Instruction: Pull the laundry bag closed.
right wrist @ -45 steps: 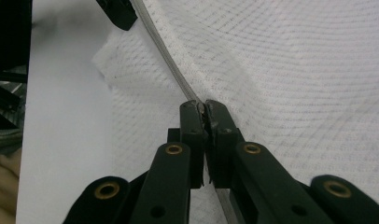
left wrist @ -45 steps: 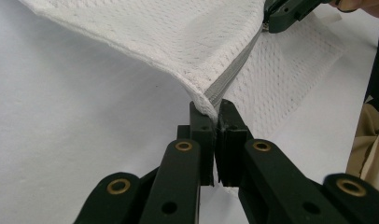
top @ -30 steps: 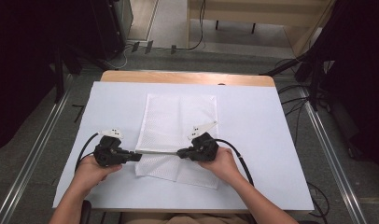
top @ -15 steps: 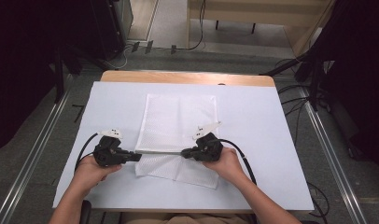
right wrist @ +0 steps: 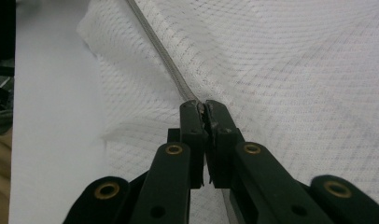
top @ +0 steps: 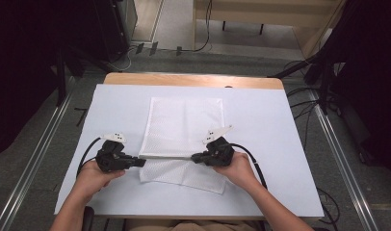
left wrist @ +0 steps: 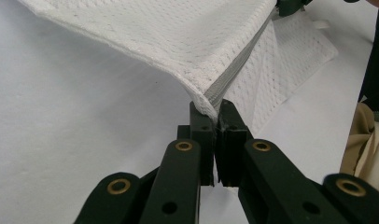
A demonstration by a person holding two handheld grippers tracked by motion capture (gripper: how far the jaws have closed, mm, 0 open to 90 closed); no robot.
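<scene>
White rectangular mesh zip bag (top: 184,132) lies centre frame on white table cover (top: 280,144); left gripper (top: 138,162) and right gripper (top: 196,157) jaws both pinch its grey zipper edge (top: 167,157), lifted taut.

One white mesh bag (top: 184,130), one grey zipper (right wrist: 164,70), one white table (top: 280,144). Two grippers: left gripper (top: 140,162), right gripper (top: 196,157). Two hands.
</scene>
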